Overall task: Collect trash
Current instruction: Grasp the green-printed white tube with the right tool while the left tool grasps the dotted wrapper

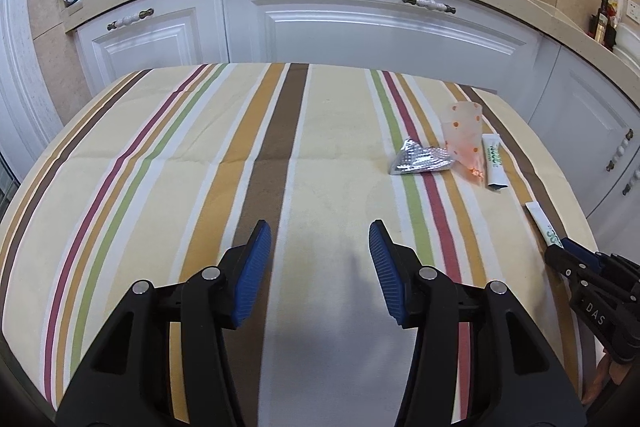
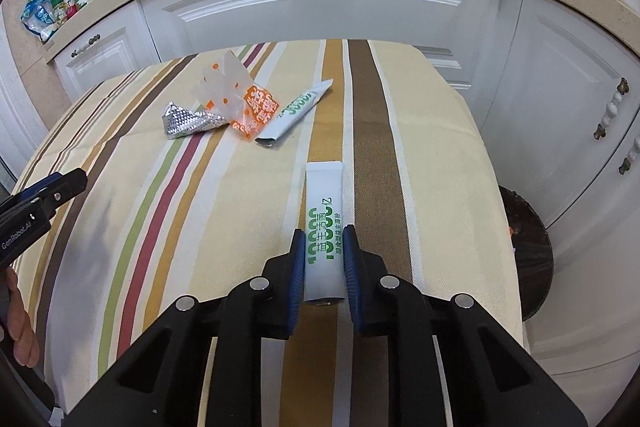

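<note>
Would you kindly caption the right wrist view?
Right gripper shut on a white sachet on the striped tablecloth.

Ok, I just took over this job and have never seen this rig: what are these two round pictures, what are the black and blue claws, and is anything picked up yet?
No robot here: a person holds a two-finger clamp in each hand, each with a wide-angle camera looking along its blue-padded fingers. One picture is from the left gripper, which is open over the striped tablecloth with nothing between its fingers. The other is from the right gripper, shut on a white sachet with green print. Still lying on the cloth: a crumpled foil wrapper, an orange-dotted clear wrapper and a second white sachet. A dark bin stands beside the table.
</note>
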A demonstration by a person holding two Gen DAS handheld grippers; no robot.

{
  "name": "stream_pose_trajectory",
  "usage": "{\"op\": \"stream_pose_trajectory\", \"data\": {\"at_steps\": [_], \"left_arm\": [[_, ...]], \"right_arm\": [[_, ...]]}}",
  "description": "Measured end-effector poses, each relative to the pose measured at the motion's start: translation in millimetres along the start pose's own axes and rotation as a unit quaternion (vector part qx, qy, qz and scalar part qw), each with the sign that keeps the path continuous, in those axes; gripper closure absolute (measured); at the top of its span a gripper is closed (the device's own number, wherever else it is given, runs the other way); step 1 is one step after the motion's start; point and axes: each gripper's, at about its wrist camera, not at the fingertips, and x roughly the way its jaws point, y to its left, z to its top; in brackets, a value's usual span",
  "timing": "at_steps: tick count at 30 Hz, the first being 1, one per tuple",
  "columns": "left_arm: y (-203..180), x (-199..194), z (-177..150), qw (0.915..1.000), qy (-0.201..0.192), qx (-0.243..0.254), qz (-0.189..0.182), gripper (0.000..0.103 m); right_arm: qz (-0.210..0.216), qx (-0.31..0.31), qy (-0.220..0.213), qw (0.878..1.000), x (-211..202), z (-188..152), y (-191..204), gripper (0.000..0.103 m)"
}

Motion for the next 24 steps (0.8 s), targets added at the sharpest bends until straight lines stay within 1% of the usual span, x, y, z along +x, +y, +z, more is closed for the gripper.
{"op": "stream_pose_trajectory", "data": {"at_steps": [12, 20, 24], "left_arm": [[-35.1, 6.3, 17.8, 0.9997, -0.006, 0.015, -0.019, 0.053], [-75.8, 12.6, 38.5, 0.998, -0.019, 0.041, -0.044, 0.053], [-95.0, 20.1, 48.6, 0.9972, -0.023, 0.053, -0.049, 0.053]], "right_arm": [[0.002, 0.015, -0.054, 0.998, -18.0, 14.1, -23.9, 0.083], [-0.009, 0.031, -0.079, 0.996, -21.4, 24.2, -51.4, 0.083], [-0.014, 0.049, -0.086, 0.995, -19.6, 27.2, -72.9, 0.083]]}}
